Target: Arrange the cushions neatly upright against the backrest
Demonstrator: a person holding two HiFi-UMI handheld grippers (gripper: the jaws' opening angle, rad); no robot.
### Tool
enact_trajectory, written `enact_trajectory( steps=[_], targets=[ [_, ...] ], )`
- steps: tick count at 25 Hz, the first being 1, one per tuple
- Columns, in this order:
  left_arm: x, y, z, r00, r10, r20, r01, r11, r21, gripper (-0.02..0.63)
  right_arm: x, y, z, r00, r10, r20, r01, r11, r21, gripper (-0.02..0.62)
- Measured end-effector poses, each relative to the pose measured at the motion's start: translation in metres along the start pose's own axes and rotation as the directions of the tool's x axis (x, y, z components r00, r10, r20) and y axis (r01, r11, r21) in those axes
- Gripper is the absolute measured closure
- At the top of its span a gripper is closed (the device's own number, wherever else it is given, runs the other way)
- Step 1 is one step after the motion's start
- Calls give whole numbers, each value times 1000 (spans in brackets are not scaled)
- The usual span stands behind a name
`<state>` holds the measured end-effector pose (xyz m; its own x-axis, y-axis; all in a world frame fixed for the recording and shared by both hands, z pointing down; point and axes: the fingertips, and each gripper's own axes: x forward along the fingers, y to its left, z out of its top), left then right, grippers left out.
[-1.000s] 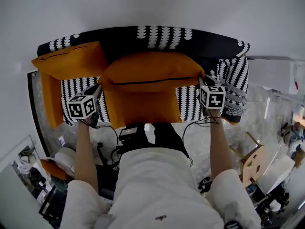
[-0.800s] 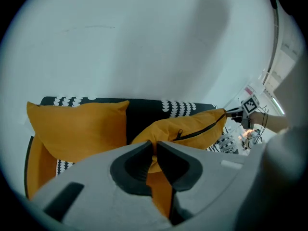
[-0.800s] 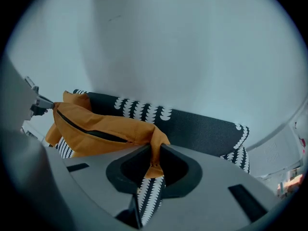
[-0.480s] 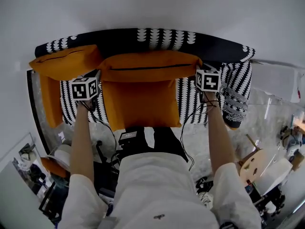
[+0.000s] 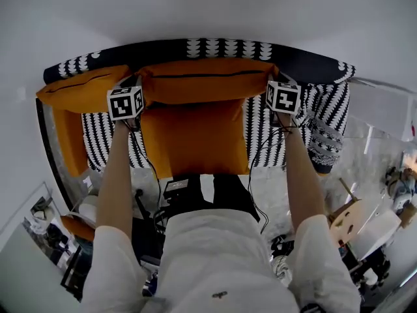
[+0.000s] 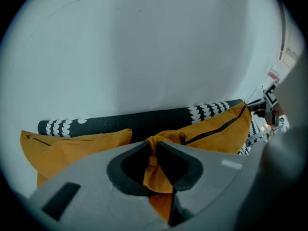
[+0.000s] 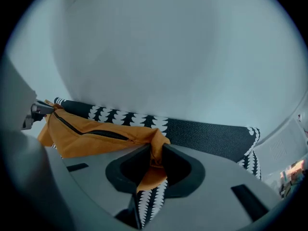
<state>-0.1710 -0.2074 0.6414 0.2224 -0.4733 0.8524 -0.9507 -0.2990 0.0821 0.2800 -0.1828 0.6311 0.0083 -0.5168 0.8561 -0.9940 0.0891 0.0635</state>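
The left gripper (image 6: 155,149) was clenched on the left top corner of the middle orange cushion (image 5: 205,83). The right gripper (image 7: 155,153) was clenched on its right top corner. That cushion stood up against the backrest (image 5: 296,64) of the spotty black and white sofa, toward 12 o'clock in the head view, with its zip on top. Just under it, toward 6 o'clock, a flat orange cushion (image 5: 195,139) lay on the seat. Another orange cushion (image 5: 81,91) sat just beside the held one, toward 10 o'clock.
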Motion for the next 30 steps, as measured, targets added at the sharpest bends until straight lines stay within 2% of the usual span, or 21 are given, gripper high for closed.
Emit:
enact_trajectory(
  steps=[4,6,9,13,18,21,26,28,30],
  targets=[
    [15,-5,8,999,40,8,-41,996,80,551,3,18,-9,998,54,-22,-55,998,-43,543],
    [13,-3,17,999,34,35,-35,999,26,564,-1,27,-15,994,92,-51,-95,994,-57,543],
    [0,2,35,995,29,98,-20,996,-91,571,-5,35,-18,989,132,-65,-132,991,-2,548],
    [-18,10,39,992,51,113,-36,991,-128,574,-5,51,-18,985,154,-74,-153,988,23,549],
    [-44,28,31,985,120,127,-95,978,-187,577,-6,84,-7,978,200,-57,-199,980,22,550],
    [-40,28,23,988,124,97,-111,986,-126,575,-1,81,-4,984,173,-51,-172,985,18,549],
    [-6,20,27,989,137,49,-140,988,58,572,2,46,0,998,65,-16,-65,998,-14,541],
    [10,18,27,991,130,32,-133,986,99,566,-4,37,4,998,69,16,-69,998,-17,505],
    [19,19,25,994,111,17,-112,989,99,563,-14,31,7,995,85,59,-83,996,-24,444]
  ],
)
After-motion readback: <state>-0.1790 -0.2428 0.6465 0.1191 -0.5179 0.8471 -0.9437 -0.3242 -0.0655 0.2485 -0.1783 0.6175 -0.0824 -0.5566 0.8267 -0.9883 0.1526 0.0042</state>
